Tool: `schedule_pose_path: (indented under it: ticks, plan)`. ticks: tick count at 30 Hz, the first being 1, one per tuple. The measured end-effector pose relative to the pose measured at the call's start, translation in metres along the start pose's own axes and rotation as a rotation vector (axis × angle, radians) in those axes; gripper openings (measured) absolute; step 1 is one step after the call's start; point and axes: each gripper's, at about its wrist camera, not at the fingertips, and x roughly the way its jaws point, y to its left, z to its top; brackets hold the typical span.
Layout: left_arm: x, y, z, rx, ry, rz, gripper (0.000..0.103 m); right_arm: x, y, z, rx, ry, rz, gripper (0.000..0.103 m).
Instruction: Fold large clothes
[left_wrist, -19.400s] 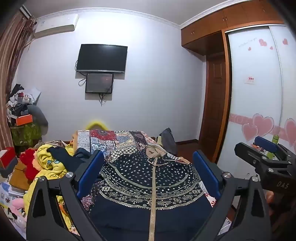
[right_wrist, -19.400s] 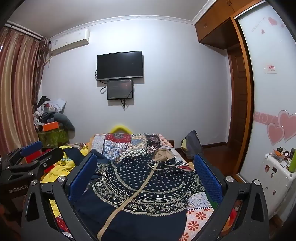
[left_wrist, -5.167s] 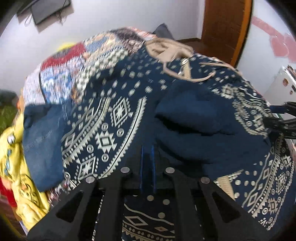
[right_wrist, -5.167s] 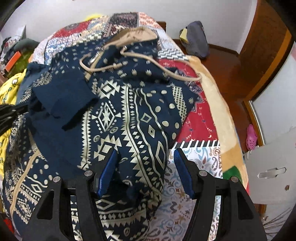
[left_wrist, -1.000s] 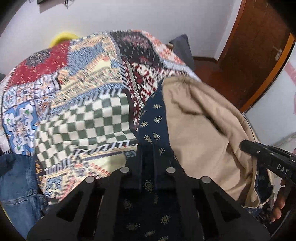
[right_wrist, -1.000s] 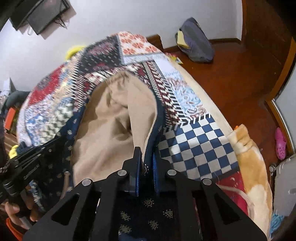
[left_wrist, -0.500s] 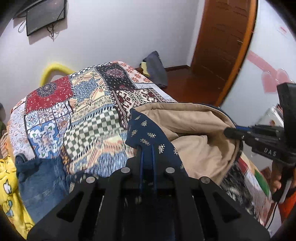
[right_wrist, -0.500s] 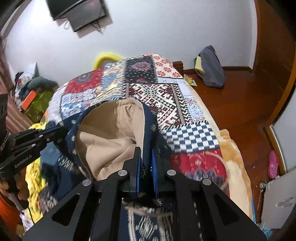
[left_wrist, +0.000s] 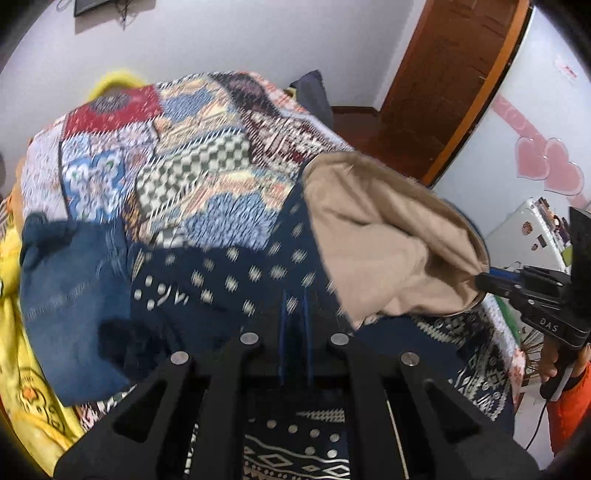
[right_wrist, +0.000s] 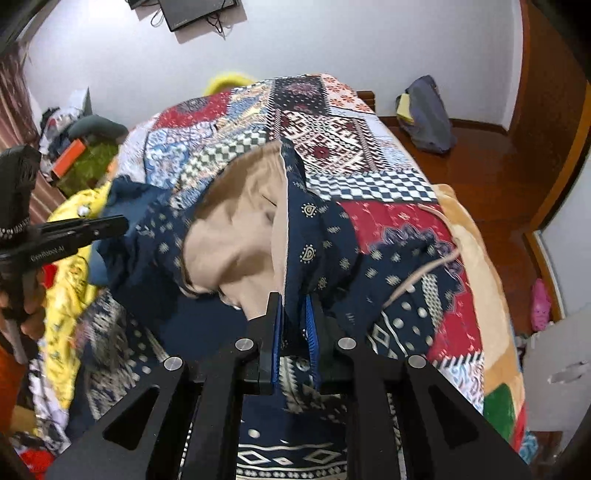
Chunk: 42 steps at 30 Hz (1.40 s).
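A navy patterned hooded garment (left_wrist: 229, 273) lies on the bed, its tan-lined hood (left_wrist: 369, 229) lifted and stretched between both grippers. My left gripper (left_wrist: 293, 314) is shut on the hood's navy edge; in the right wrist view the left gripper (right_wrist: 123, 223) holds the hood's left side. My right gripper (right_wrist: 294, 325) has the other hood edge (right_wrist: 295, 206) between its blue pads; its jaws are opening a little, and the cloth still fills the gap. The left wrist view shows the right gripper (left_wrist: 480, 280) pinching the tan lining at the right.
A patchwork quilt (right_wrist: 332, 140) covers the bed. Blue jeans (left_wrist: 70, 280) and a yellow garment (left_wrist: 22, 369) lie along its left side. A grey bag (right_wrist: 424, 114) sits on the wooden floor; a white cabinet (right_wrist: 561, 369) and a pink slipper (right_wrist: 541, 302) are at the right.
Both grippers have pulled the hood back from the far end of the bed and raised it over the garment's body. The right pads stand slightly further apart.
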Motion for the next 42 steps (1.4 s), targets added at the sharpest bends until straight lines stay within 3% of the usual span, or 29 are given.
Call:
schedule_pose_path:
  ticks: [4, 6, 8, 11, 20, 31, 36, 38, 42]
  plan:
    - [0.006, 0.001, -0.014, 0.024, 0.021, 0.039, 0.009, 0.008, -0.007, -0.009, 0.019, 0.053, -0.052, 0.034]
    - [0.009, -0.001, -0.018, 0.042, 0.025, 0.065, 0.017, 0.007, -0.009, -0.013, 0.011, 0.051, -0.083, 0.044]
    - [0.008, -0.002, -0.019, 0.041, 0.020, 0.074, 0.044, 0.004, -0.010, -0.012, 0.007, 0.040, -0.101, 0.045]
    - [0.004, -0.002, -0.013, 0.031, -0.038, 0.084, 0.052, -0.003, -0.011, -0.005, 0.005, 0.013, -0.100, 0.046]
    - [0.024, -0.015, 0.033, 0.036, -0.044, 0.041, 0.053, 0.001, -0.002, 0.035, -0.035, -0.060, -0.078, 0.049]
    - [0.094, -0.032, 0.059, 0.116, 0.024, 0.069, 0.053, 0.056, -0.011, 0.062, 0.028, 0.010, -0.005, 0.049]
    - [0.114, -0.027, 0.064, 0.109, 0.012, 0.115, 0.052, 0.062, -0.009, 0.061, 0.014, -0.016, 0.019, 0.049]
    - [0.116, -0.026, 0.066, 0.109, -0.003, 0.125, 0.040, 0.060, -0.007, 0.062, 0.001, -0.041, 0.015, 0.047]
    - [0.119, -0.027, 0.068, 0.119, 0.001, 0.111, 0.016, 0.059, -0.001, 0.065, -0.035, -0.050, 0.008, 0.015]
